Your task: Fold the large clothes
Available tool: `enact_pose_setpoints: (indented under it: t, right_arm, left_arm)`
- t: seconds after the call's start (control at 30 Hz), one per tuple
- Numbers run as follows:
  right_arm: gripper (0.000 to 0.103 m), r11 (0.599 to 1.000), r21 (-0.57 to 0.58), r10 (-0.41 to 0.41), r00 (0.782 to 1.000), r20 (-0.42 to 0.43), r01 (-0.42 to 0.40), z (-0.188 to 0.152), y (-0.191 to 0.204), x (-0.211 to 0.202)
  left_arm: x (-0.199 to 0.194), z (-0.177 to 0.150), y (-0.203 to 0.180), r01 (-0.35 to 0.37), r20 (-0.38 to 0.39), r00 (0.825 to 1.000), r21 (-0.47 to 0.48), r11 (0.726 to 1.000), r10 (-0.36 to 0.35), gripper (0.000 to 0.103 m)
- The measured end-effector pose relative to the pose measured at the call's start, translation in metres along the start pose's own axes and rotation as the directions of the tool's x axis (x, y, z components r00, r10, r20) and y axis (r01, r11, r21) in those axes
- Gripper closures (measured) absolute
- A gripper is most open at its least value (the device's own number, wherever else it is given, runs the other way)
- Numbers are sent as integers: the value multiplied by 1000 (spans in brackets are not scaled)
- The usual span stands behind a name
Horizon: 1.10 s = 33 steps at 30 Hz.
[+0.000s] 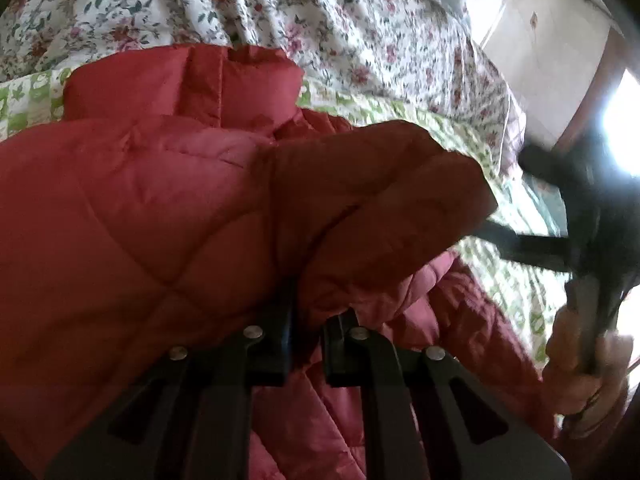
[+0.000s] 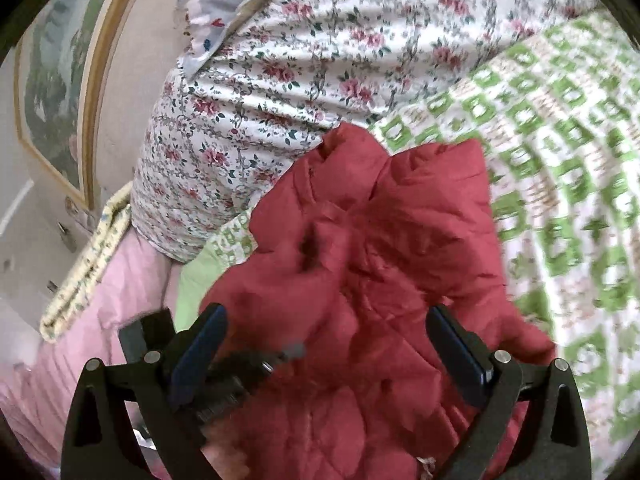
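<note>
A red quilted puffer jacket (image 1: 140,208) lies on a bed with a green-and-white patterned sheet (image 1: 496,280). My left gripper (image 1: 306,312) is shut on a bunched fold of the jacket, which bulges over the fingertips and hides them. In the right wrist view the jacket (image 2: 380,240) is crumpled under my right gripper (image 2: 324,344), which is open wide just above it with nothing between its blue pads (image 2: 200,352). The right gripper and the hand holding it show blurred at the right of the left wrist view (image 1: 588,260).
A rose-print floral duvet (image 1: 280,8) is heaped behind the jacket, also in the right wrist view (image 2: 300,60). A pink quilt (image 2: 80,320) lies at the left. A framed picture (image 2: 52,80) hangs on the wall. A bright window (image 1: 624,128) is at the right.
</note>
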State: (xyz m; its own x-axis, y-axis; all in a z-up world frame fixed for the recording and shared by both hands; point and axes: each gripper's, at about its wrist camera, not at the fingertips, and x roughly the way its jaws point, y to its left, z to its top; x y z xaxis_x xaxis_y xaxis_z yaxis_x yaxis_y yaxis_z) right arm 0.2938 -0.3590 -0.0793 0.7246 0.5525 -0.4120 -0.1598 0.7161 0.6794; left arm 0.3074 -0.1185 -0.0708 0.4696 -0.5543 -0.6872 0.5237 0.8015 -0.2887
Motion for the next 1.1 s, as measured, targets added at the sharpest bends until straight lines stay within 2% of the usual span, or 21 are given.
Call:
enact_pose_setpoints:
  t: [0.13, 0.2, 0.23, 0.27, 0.3, 0.33, 0.43, 0.57, 0.67, 0.73, 0.83, 0.9, 1.0, 1.1]
  right_arm:
    - [3, 998, 61, 21, 999, -48, -18, 9, -7, 26]
    - [8, 995, 93, 34, 997, -76, -27, 11, -13, 40]
    - [22, 994, 103, 29, 995, -91, -20, 11, -15, 46]
    - [46, 994, 112, 24, 994, -111, -11, 11, -17, 52]
    - [59, 993, 117, 19, 992, -121, -4, 11, -19, 56]
    - [76, 993, 114, -9, 992, -124, 23, 10, -21, 58]
    - [86, 995, 86, -41, 992, -116, 51, 9, -21, 57]
    - [91, 995, 15, -95, 992, -77, 97, 9, -14, 43]
    - [93, 992, -11, -128, 991, -43, 128, 13, -15, 30]
    - [93, 987, -29, -159, 986, -45, 158, 14, -18, 28]
    - [93, 971, -80, -228, 972, -51, 224, 11, -20, 35]
    - [93, 960, -113, -262, 964, -45, 256, 9, -21, 38]
    - [93, 949, -132, -292, 956, -37, 285, 7, -25, 39]
    - [93, 939, -154, -316, 948, -35, 307, 6, -25, 41]
  left_arm:
    - [0, 0, 0, -2, 0, 1000, -15, 1000, 2, 96]
    - [0, 1, 2, 2, -2, 1000, -28, 1000, -2, 96]
    - [-1, 0, 3, 2, -4, 1000, -33, 999, -2, 96]
    - [-2, 0, 4, 0, -9, 1000, -40, 999, -1, 96]
    - [-2, -1, 5, -1, -14, 1000, -48, 999, 0, 93]
    - [-3, -1, 6, 6, -18, 1000, -52, 999, -7, 91]
    - [-15, -5, 8, 39, -15, 999, -77, 996, -40, 89]
    - [-48, -16, 13, 73, 16, 997, -103, 992, -71, 88]
    - [-77, -15, 21, 40, 65, 997, -106, 994, -33, 88]
    - [-94, -7, 35, -17, 96, 995, -125, 992, 29, 88]
    - [-105, 11, 58, -171, 115, 976, -136, 976, 187, 88]
    - [-103, 19, 76, -217, 104, 966, -158, 963, 235, 88]
    - [-81, 22, 109, -261, 18, 963, -184, 948, 268, 89]
    - [-61, 13, 129, -225, -37, 974, -212, 951, 222, 89]
